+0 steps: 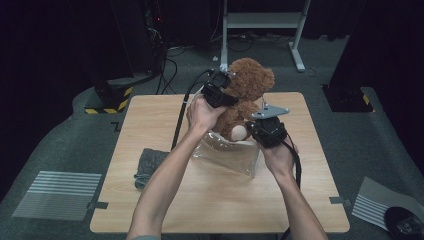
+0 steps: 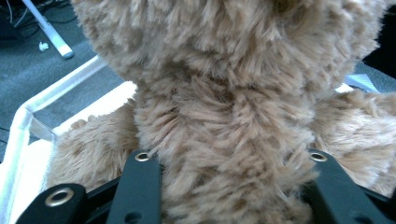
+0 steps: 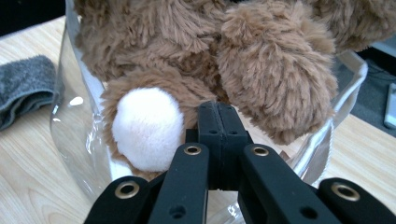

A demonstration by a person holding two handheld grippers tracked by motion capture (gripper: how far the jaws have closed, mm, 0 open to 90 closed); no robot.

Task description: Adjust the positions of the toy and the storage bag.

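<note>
The bear sat upright between my two claws, its legs down inside the clear bag on the table. My left claw was clenched on the bear from its far-left side, the fur of its body bulging between the two jaws in the left gripper view. My right claw was pressed fully together, its pads meeting at the bag's near rim, just under the bear's white-soled foot and a brown paw; I could not tell whether any film was pinched between them. The bag stood open around the bear, directly below both claws. A grey cloth lay on the table to the left of my left arm, apart from the bag.
</note>
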